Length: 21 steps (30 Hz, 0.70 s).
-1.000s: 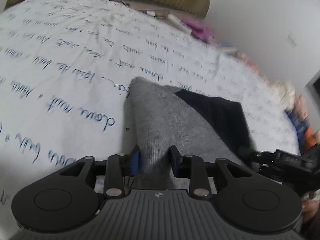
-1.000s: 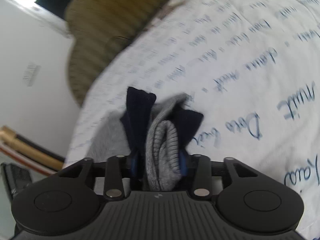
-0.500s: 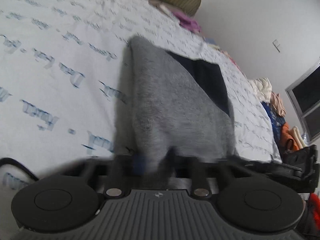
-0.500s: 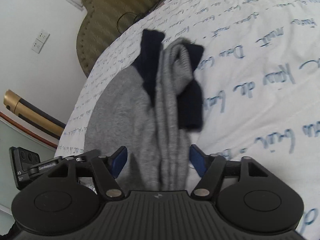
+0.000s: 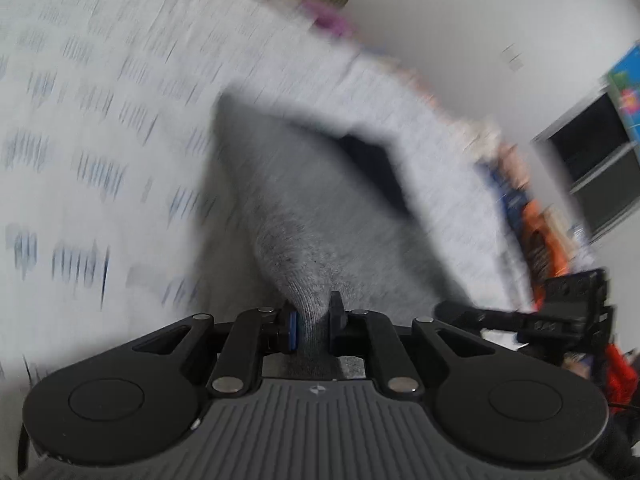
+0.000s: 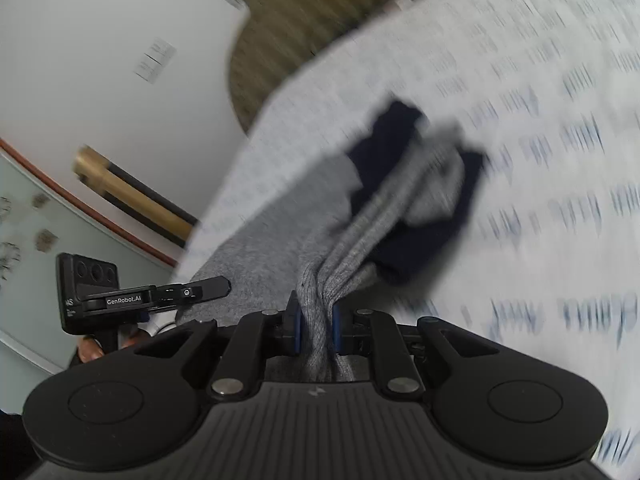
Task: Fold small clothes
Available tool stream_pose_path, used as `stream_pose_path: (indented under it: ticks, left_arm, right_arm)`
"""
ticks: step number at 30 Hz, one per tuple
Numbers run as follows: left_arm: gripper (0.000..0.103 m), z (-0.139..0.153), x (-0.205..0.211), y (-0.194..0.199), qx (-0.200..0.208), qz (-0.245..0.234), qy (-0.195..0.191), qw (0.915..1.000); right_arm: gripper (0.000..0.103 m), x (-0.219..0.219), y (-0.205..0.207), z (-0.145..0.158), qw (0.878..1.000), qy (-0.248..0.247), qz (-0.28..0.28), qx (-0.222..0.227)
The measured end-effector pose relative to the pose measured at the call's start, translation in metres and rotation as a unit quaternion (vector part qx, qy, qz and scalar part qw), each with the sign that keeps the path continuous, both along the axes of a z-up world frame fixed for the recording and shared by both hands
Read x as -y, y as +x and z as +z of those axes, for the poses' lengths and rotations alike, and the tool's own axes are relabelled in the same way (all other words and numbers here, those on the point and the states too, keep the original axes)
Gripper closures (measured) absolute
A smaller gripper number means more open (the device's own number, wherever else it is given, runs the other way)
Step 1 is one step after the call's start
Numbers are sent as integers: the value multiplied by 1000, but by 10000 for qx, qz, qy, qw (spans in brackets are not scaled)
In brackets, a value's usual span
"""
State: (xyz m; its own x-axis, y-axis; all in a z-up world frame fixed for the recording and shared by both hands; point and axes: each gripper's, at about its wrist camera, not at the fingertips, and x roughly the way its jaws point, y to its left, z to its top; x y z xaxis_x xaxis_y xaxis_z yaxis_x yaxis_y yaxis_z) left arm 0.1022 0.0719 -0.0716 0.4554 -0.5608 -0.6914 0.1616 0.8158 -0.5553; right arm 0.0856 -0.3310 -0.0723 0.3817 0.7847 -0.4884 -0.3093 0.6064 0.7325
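A small grey garment (image 5: 304, 216) with dark navy parts (image 5: 376, 168) stretches from the bed up to both grippers. My left gripper (image 5: 312, 320) is shut on one grey edge, the pads pinching the cloth. In the right wrist view the same garment (image 6: 256, 256) bunches into folds, with its navy end (image 6: 400, 136) lying further out on the sheet. My right gripper (image 6: 316, 324) has its jaws closing, the pads pressing a gathered grey bunch. Each gripper shows at the side of the other's view, the right one (image 5: 560, 312) and the left one (image 6: 120, 296).
The bed has a white sheet with blue handwriting print (image 5: 100, 140). An olive padded headboard (image 6: 288, 20) stands at its far end against a white wall. Coloured clothes (image 5: 536, 232) pile up beside the bed's right edge. A gold and black bar (image 6: 132, 192) sits by the left wall.
The right jaws, wide apart half a second ago, have narrowed onto the bunched cloth. The left jaws have tightened too. Both views have swung across the bed and are blurred.
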Motion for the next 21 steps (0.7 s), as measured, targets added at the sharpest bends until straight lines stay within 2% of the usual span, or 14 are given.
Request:
stream_pose_path:
  ticks: [2,4,6,8,9,10,12,13,14,15,16,19,21]
  left_arm:
    - [78,-15,2,-7,3,20,202,9998]
    - [67,-3,-2,-18,258,-36,226,9994]
    - [55,20,-6,-34,881,107,696,9936]
    - [46,44,-2,-43,1652,271,1347,9766]
    - [46,52,6,-43,2008,333,1602,9659]
    - [44,59,16,-40,2249,367,1738,9581]
    - [41,62,45,-28,2563,206,1886,9478]
    - [41,61,62,-25,2707,102,1992,9418]
    - [40,56,80,-23,2840,-19,2167,9340]
    - [40,49,97,-19,2927,-176,2372,9261]
    - [38,42,111,-16,2934,-306,2522,9216]
    - [37,13,126,-9,2662,-517,2724,9232]
    - [34,-2,125,-8,2581,-455,2800,9235]
  right_arm:
    - [85,-2,-3,-28,9992,-125,-103,-361]
    - [83,4,-5,-37,9984,-59,-267,-498]
    - [79,18,-11,-22,9987,51,-446,-248]
    - [75,35,-11,1,9964,36,-813,221]
    - [74,39,-6,12,9944,37,-967,435]
    - [74,39,1,23,9925,67,-1057,618]
    - [71,20,23,41,9905,11,-1099,826]
    - [67,7,35,47,9897,-82,-1068,953]
    - [53,-10,49,53,9886,-200,-1037,1072]
    - [38,-27,62,55,9876,-340,-999,1160]
    - [35,-42,75,56,9869,-500,-943,1213]
    - [36,-77,99,47,9827,-1120,-717,1289]
    - [37,-93,105,33,9744,-1705,-523,1369]
